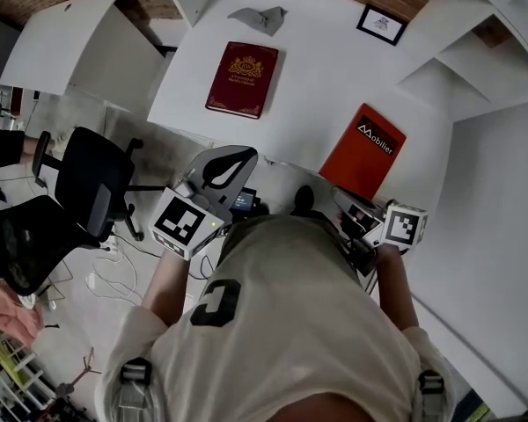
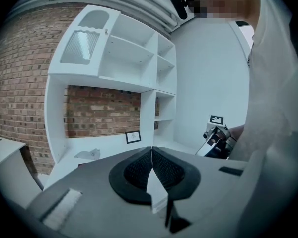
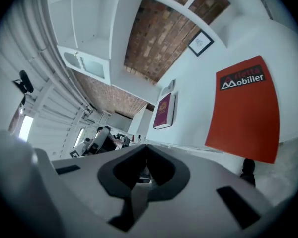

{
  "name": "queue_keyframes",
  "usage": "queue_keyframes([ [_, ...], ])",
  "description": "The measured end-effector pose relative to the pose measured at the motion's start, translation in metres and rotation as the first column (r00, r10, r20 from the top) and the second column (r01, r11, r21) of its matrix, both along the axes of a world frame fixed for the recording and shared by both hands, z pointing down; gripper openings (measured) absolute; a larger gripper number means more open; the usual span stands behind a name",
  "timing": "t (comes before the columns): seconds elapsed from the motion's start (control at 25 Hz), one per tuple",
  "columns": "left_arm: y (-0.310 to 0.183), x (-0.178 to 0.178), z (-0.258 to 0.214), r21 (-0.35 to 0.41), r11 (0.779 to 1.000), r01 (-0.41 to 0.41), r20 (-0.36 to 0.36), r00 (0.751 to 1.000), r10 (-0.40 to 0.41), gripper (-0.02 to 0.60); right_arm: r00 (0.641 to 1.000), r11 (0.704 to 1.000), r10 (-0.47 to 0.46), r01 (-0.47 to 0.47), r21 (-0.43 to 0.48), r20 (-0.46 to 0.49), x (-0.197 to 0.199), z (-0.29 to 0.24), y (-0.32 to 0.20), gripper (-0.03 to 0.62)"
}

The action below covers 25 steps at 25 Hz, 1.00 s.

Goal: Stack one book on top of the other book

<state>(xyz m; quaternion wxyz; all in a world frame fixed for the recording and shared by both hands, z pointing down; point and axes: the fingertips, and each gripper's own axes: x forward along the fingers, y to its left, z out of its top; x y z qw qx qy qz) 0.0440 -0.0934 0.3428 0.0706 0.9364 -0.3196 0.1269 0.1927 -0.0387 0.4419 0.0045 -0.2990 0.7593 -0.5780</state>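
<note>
Shows two books lying flat and well apart on the white desk: one maroon book farther back, one orange book at the near edge. Shows two grippers, left gripper and right gripper, held short of the desk, fingers pressed together on nothing. Reads as the approach step. Next calls for parting the fingers and gripping one book.

framed picture: upper right of head view, print too small to read
maroon book: gold cover lettering illegible
grey crumpled thing: kind unclear
</note>
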Motion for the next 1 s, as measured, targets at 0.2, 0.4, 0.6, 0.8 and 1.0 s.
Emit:
queue_keyframes([
  [0.2, -0.008, 0.036, 0.002, -0.015, 0.999, -0.034, 0.027, 0.999, 0.035, 0.005, 0.990, 0.988, 0.137, -0.139, -0.064, -0.031, 0.056, 0.028, -0.008, 0.004],
  [0.4, -0.013, 0.060, 0.004, -0.046, 0.998, -0.052, 0.038, 0.998, 0.054, 0.005, 0.942, 0.936, 0.326, -0.334, -0.113, -0.083, 0.113, 0.058, -0.007, 0.005],
  [0.6, -0.013, 0.089, 0.014, -0.081, 0.993, -0.082, 0.075, 0.993, 0.088, 0.005, 0.914, 0.895, 0.370, -0.398, -0.203, -0.165, 0.153, 0.099, 0.011, 0.005],
  [0.8, -0.012, 0.108, 0.022, -0.080, 0.991, -0.102, 0.109, 0.988, 0.111, 0.005, 0.895, 0.861, 0.414, -0.445, -0.246, -0.169, 0.176, 0.126, 0.022, 0.053],
  [1.0, -0.009, 0.106, 0.024, -0.082, 0.994, -0.078, 0.102, 0.991, 0.086, 0.005, 0.898, 0.847, 0.415, -0.439, -0.299, -0.144, 0.182, 0.156, 0.025, 0.263],
])
